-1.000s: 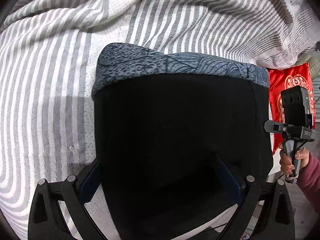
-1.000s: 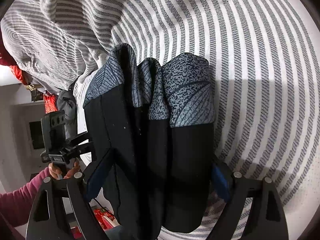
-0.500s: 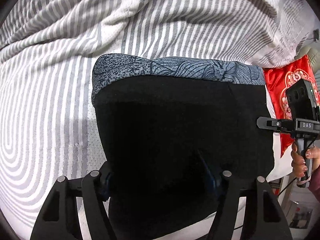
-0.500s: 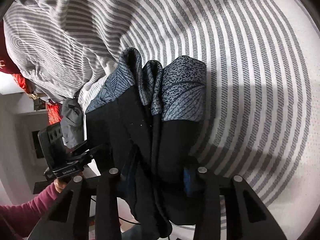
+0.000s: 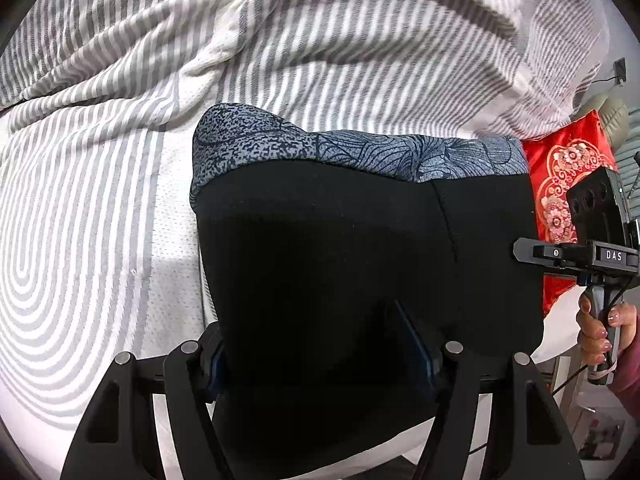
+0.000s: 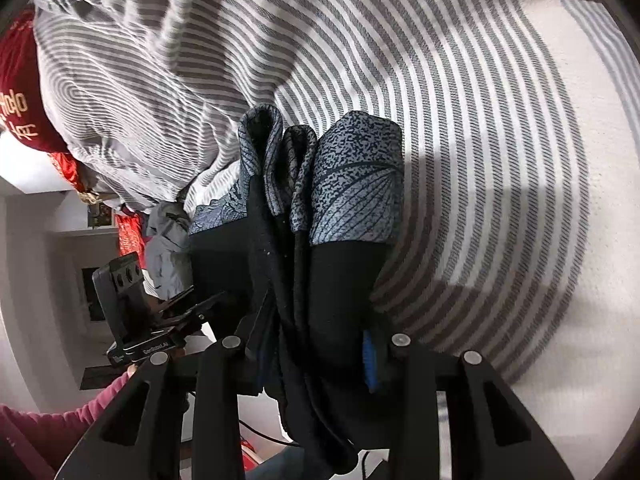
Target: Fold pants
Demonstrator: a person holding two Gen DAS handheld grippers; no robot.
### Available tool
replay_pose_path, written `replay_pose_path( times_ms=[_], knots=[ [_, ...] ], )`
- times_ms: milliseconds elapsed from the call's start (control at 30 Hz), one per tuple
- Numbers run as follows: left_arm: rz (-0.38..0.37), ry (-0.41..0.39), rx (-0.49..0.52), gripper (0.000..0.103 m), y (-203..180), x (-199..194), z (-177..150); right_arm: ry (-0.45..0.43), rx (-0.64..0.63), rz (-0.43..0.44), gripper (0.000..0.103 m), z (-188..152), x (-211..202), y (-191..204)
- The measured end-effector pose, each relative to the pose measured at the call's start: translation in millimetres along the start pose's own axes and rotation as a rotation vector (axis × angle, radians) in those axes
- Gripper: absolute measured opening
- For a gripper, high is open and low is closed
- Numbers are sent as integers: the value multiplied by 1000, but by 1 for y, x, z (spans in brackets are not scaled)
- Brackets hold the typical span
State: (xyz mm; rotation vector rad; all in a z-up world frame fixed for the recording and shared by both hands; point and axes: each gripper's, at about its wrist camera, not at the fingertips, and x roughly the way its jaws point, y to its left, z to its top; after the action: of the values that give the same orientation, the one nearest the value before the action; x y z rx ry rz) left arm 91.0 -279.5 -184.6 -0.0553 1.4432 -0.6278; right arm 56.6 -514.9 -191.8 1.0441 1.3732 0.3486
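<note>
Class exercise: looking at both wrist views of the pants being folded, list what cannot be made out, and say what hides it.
- Left wrist view: the left gripper pads' contact, buried in the black pants.
- Right wrist view: lower end of the pants, cut off by the bottom edge.
- Both views: the striped bedding under the pants, covered by them.

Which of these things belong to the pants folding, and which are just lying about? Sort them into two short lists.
Part of the job:
- black pants with a grey-blue patterned band
- left gripper, shut on the pants
- right gripper, shut on the pants

Lying about:
- grey-and-white striped bed cover
- red embroidered cushion
- crumpled grey garment
</note>
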Motion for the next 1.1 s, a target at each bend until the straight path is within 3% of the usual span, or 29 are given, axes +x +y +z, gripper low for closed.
replay_pose_path(
  times_ms=[267, 567, 800, 1100],
  knots=[
    [5, -14, 9, 71, -24, -17, -16, -17, 23, 26, 38, -27, -30, -9],
    [42, 2, 2, 70, -53, -6, -56, -6, 44, 14, 38, -54, -33, -24],
    [69, 13, -25, 70, -49, 10, -84, 11, 62, -15, 38, -74, -18, -41],
    [109, -29, 16, 71, -44, 19, -95, -43, 65, -50, 42, -85, -12, -59]
  ],
)
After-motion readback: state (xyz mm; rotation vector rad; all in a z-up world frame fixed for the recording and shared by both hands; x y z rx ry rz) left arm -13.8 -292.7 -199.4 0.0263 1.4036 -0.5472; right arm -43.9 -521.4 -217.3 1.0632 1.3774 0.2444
